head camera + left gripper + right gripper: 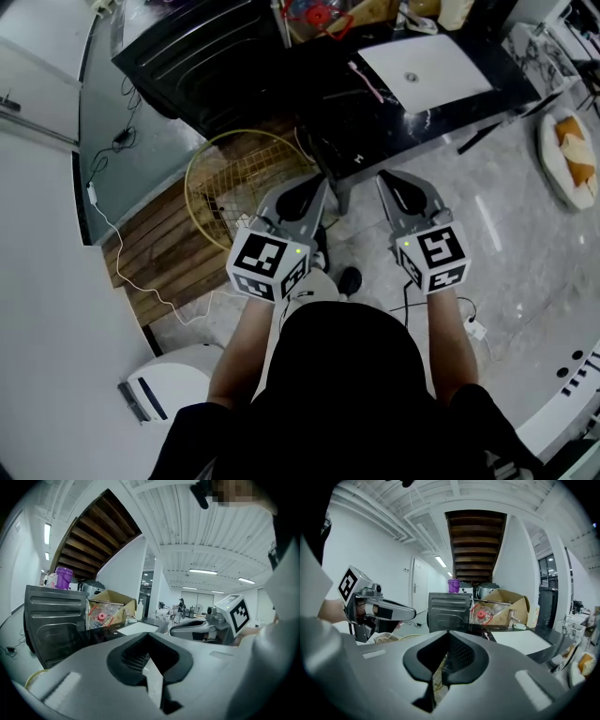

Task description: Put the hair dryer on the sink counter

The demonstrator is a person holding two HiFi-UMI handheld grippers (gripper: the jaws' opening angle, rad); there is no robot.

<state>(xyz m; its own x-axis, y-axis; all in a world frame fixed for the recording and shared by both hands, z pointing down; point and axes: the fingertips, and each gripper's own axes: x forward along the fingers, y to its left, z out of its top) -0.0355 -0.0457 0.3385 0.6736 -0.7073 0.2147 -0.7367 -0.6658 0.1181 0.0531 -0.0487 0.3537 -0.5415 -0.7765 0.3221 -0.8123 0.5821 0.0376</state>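
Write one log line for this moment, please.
left gripper: shut, empty | right gripper: shut, empty | hair dryer: not in view | black table: ahead

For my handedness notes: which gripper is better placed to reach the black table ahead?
Right, marginally. The right gripper and left gripper are both shut, empty and level, but the right points at the black table along its bare stretch; the left faces its corner.

Head view looks steeply down; all three views share the black oven [449,612].
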